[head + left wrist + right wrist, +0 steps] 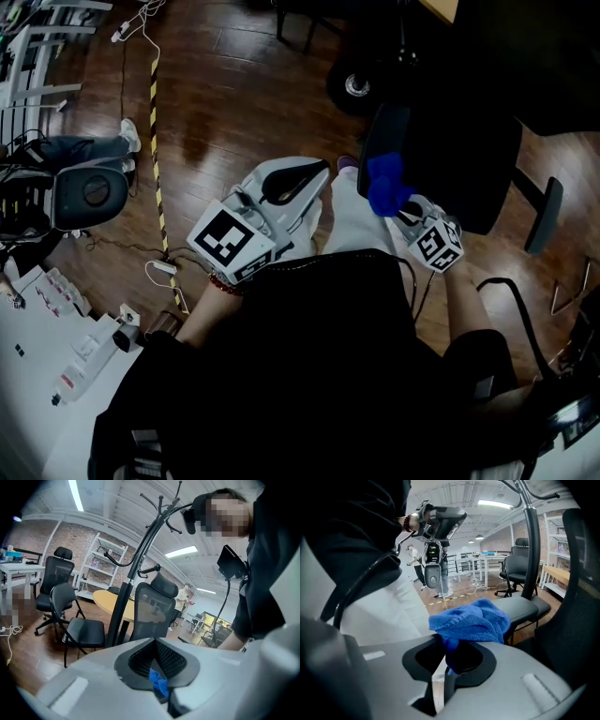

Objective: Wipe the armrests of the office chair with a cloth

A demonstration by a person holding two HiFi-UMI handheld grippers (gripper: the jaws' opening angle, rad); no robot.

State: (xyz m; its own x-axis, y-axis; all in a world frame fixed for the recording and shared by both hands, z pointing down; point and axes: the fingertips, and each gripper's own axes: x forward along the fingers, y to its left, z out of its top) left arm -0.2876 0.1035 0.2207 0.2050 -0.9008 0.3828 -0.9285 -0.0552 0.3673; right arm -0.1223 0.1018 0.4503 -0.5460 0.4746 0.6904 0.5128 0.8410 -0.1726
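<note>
Right gripper (446,662): jaws clenched on the cloth (471,620). One fold is pinched where they meet, and the rest bunches up above and past the tips.

Cloth: blue and towel-like, in a loose wad. In the head view it sits at the near end of the armrest (529,605), over its edge. Whether it touches the pad cannot be told.

Armrest: a flat black pad at the left edge of the seat in the head view. It lies just behind the cloth in the right gripper view.

Office chair (459,159): black, with a broad dark seat ahead of the person's knees. Its mesh back fills the right edge of the right gripper view.

Second armrest (544,214): at the right edge of the seat, well apart from both grippers.

Left gripper (161,686): jaws pressed together, with a small blue scrap at their seam (what it is cannot be made out). It is raised over the person's left thigh, away from the chair, and its marker cube (228,239) faces up.

Left gripper's outlook: a black coat stand (136,569), a folding chair (84,630) and a yellow table (110,602) behind them.

Floor (225,94): dark wood boards, with a line of striped tape (153,122) running up toward its far left corner.
</note>
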